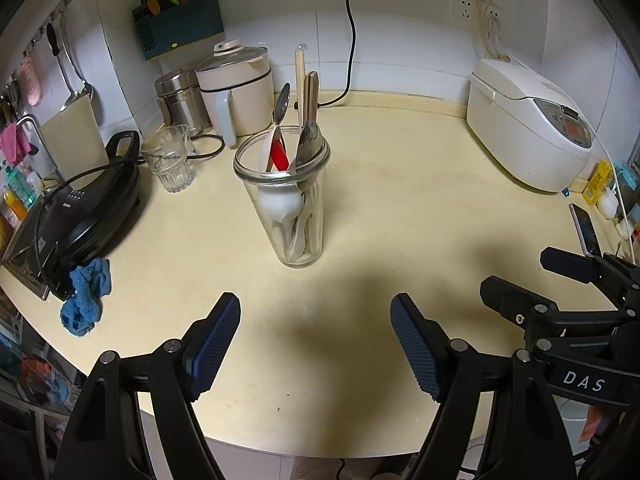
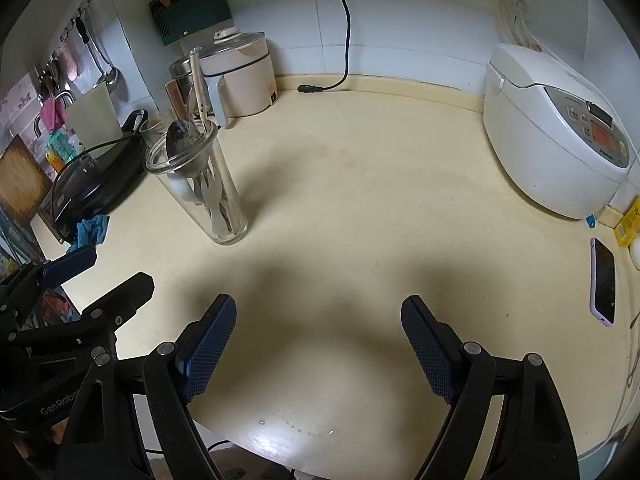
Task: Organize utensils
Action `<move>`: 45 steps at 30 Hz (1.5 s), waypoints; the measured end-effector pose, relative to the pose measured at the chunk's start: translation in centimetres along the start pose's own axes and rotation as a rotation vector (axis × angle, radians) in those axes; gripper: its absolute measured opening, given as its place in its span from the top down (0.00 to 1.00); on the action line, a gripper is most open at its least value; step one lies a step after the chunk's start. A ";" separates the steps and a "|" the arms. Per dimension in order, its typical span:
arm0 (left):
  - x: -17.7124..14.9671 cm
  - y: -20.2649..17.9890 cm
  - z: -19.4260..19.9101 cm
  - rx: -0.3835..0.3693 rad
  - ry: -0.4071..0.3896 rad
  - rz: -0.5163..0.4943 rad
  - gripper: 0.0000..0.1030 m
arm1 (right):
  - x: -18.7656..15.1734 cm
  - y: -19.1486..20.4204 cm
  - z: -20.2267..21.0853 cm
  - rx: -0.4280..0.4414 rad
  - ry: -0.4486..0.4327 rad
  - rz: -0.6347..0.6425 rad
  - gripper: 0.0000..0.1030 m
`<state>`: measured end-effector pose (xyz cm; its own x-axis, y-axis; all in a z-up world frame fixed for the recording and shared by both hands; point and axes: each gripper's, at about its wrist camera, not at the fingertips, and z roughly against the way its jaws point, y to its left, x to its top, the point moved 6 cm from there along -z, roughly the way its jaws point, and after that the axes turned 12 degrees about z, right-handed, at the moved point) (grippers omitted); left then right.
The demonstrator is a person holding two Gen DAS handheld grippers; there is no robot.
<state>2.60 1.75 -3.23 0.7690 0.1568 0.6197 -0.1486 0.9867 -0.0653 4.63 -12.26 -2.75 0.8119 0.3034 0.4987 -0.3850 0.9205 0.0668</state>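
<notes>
The right gripper (image 2: 316, 344) hangs over the cream counter (image 2: 360, 200) with its jaws spread wide and nothing between them; a tall glass (image 2: 204, 196) stands upright at the left, packed with spoons (image 2: 180, 140) and forks (image 2: 210, 196); the left gripper (image 2: 100, 276) shows at the left edge; a rice cooker (image 2: 556, 132) sits at the right, a phone (image 2: 603, 282) near it.

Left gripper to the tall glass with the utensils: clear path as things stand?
Probably yes. The left gripper is open and empty, and the tall glass stands straight ahead of it with only bare countertop between. The smaller empty glass sits off to the left, apart from it.
</notes>
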 end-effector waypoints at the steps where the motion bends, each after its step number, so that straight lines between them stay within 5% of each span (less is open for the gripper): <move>1: 0.0 -0.1 0.0 -0.003 0.001 0.000 0.21 | 0.0 -0.1 0.0 -0.001 0.001 0.001 0.17; 45: 0.5 1.1 -1.5 -0.005 0.000 0.008 0.21 | 0.2 1.0 -1.6 0.012 0.037 0.019 0.17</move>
<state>3.79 2.93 -4.20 0.7678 0.1650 0.6191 -0.1519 0.9856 -0.0743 5.10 -10.85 -4.01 0.8200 0.3302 0.4676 -0.4059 0.9114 0.0682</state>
